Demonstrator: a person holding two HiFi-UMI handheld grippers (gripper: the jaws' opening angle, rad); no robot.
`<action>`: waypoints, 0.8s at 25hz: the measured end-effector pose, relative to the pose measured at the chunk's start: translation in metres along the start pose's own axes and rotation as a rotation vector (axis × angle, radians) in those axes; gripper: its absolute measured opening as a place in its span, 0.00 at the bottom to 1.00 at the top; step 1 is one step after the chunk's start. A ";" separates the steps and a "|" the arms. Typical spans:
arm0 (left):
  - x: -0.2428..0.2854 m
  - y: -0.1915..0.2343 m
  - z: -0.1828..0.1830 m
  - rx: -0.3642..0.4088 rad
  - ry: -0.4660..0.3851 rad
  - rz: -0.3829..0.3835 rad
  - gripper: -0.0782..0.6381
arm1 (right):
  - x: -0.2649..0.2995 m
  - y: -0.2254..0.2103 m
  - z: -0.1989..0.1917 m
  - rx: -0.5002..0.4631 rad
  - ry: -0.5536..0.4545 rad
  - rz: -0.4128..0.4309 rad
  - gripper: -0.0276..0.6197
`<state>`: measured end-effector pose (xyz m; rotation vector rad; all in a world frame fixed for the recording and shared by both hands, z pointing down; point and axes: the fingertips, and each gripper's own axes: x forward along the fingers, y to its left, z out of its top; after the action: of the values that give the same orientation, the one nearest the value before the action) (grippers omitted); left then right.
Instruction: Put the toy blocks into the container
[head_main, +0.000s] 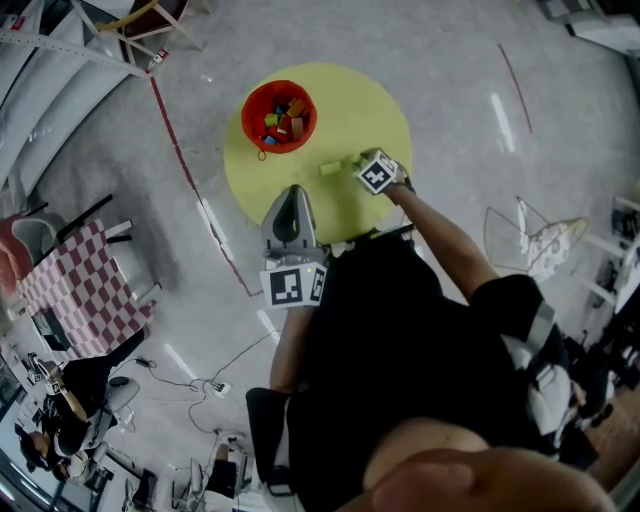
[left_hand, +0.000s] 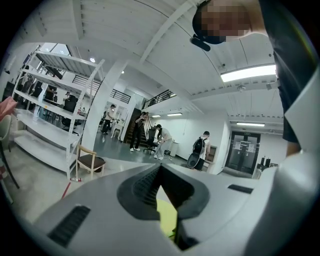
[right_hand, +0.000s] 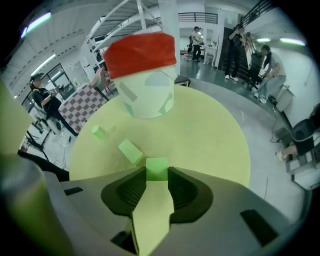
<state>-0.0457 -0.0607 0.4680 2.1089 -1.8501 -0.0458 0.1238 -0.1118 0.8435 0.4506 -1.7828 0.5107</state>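
As R claw (right_hand: 157, 174) clamps, block (right_hand: 157, 165) btwn tips

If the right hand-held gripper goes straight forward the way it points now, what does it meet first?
The green cube, which already sits between its jaw tips; they seem to press on it. Farther along that line stands the red-rimmed container, though depth is unclear.

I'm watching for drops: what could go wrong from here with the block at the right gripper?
The green block sits only at the very tips of the fingers of the right gripper, so it could slip or twist on lifting. A second green block lies close beside it and might get nudged.
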 end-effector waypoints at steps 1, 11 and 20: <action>-0.002 0.002 0.001 0.001 -0.003 0.004 0.09 | -0.008 0.004 0.009 0.005 -0.035 0.013 0.25; -0.016 0.013 0.014 -0.001 -0.043 0.017 0.09 | -0.137 0.040 0.135 -0.005 -0.563 0.025 0.25; -0.029 0.025 0.018 0.023 -0.057 0.024 0.09 | -0.181 0.074 0.228 -0.072 -0.781 0.023 0.25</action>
<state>-0.0787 -0.0395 0.4522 2.1216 -1.9168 -0.0805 -0.0520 -0.1691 0.6067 0.6326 -2.5455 0.2954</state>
